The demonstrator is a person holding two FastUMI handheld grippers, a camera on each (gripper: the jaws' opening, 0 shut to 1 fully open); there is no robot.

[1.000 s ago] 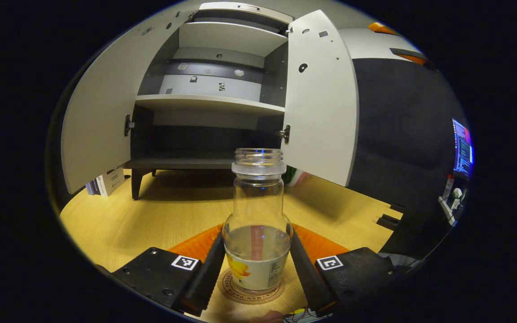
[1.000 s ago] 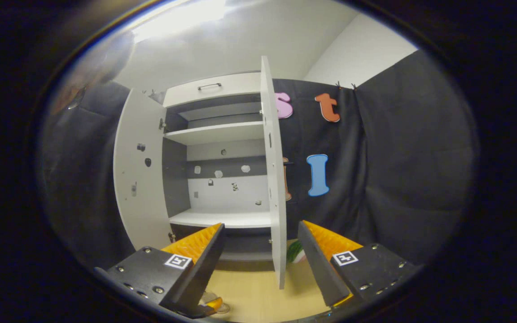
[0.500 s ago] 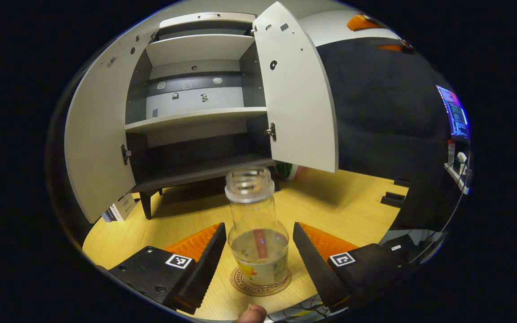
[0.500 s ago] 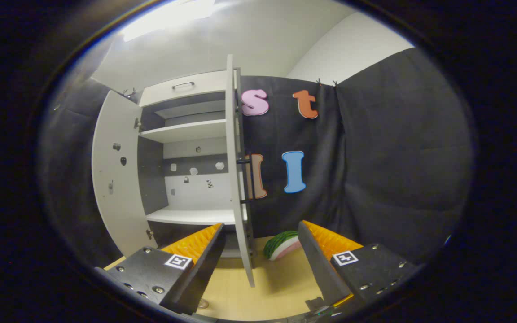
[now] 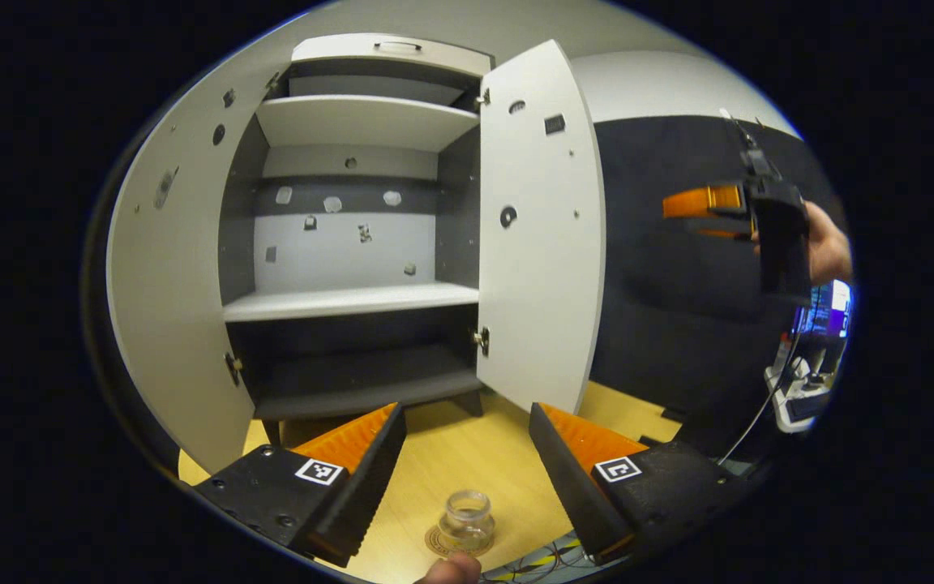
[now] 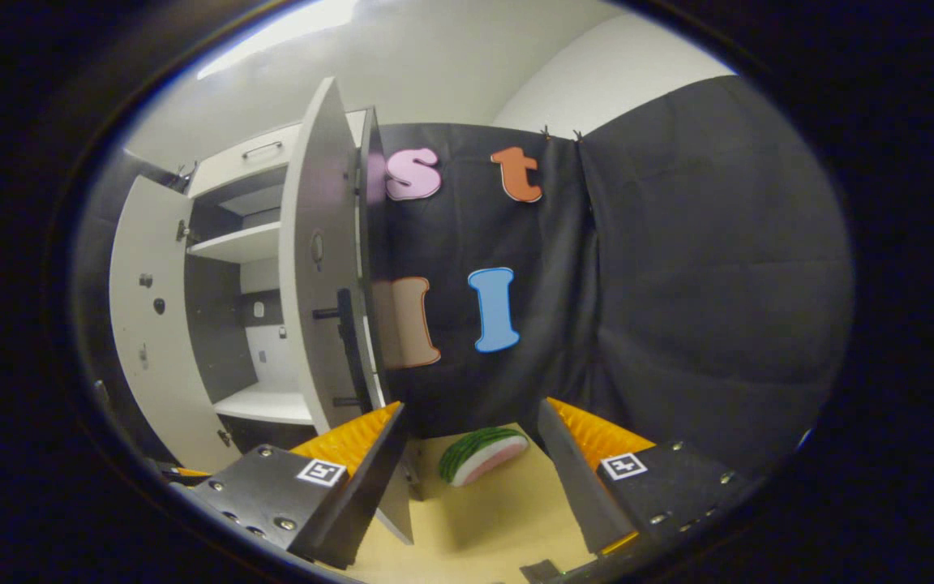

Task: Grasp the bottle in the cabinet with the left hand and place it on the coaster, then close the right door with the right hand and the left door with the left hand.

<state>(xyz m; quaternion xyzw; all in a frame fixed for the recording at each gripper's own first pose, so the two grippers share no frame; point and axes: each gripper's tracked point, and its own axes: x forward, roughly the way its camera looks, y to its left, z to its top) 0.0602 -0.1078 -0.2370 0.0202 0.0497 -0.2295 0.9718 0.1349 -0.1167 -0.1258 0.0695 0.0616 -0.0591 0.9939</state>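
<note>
Glass bottle (image 5: 467, 519): clear, upright on the coaster (image 5: 439, 542), low in the left gripper view, free of both fingers.
Left gripper (image 5: 467, 422): fingers apart, nothing between them, above the bottle and aimed at the cabinet (image 5: 353, 243).
Right gripper (image 6: 471, 422): fingers apart and empty; in the left gripper view it sits far right, held by a hand (image 5: 828, 243).
Right door (image 5: 540, 235): open, swung outward; in the right gripper view seen nearly edge-on, dark handle facing the camera, just left of the fingers.
Left door (image 5: 167, 284): open wide.
Shelves: bare.
Worktop (image 5: 459, 454): yellow wood under the cabinet.
Melon slice (image 6: 483, 454): on the worktop beside the right door, between the right fingers in the right gripper view.
</note>
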